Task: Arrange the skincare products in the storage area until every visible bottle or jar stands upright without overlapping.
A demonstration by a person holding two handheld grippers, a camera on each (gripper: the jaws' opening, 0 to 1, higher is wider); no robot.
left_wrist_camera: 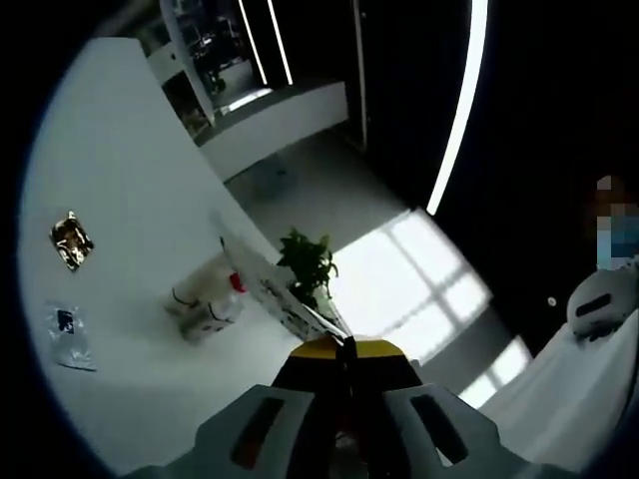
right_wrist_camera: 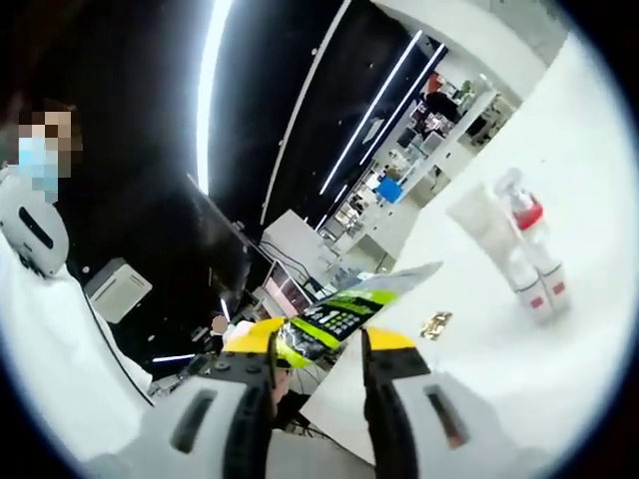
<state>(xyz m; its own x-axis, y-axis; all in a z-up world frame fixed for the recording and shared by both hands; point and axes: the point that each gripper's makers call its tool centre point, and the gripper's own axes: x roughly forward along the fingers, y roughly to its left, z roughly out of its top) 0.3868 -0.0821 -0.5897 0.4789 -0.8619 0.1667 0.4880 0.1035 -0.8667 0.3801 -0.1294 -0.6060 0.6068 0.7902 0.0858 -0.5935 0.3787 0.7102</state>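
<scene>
Nearest the lens in the left gripper view, the left hand-held gripper (left_wrist_camera: 346, 351) is seen with its yellow-tipped jaws drawn together at 6 o'clock; a thin flat card (left_wrist_camera: 275, 284) runs up from the tips toward 10 o'clock, apparently pinched by one edge so that it can be carried clear. In the right gripper view, the right hand-held gripper (right_wrist_camera: 319, 344) is held with a moderate gap between its jaws, and the glossy green-and-black printed card (right_wrist_camera: 349, 309) lies across that gap; whether it is touched by them cannot be told.

The broad white surface (left_wrist_camera: 120, 200) is smooth and matte. On it, at 2 o'clock in the right gripper view, the skincare bottles (right_wrist_camera: 519, 249) are clustered, touching: a soft white tube, a red-collared spray bottle and small white plastic bottles, judged already upright. Well apart, at 9 o'clock in the left gripper view, a crinkled gold foil sachet (left_wrist_camera: 71, 240) and a clear flat sachet (left_wrist_camera: 70, 334) are left lying flat. A leafy green plant (left_wrist_camera: 308, 261) is seen behind the card.
</scene>
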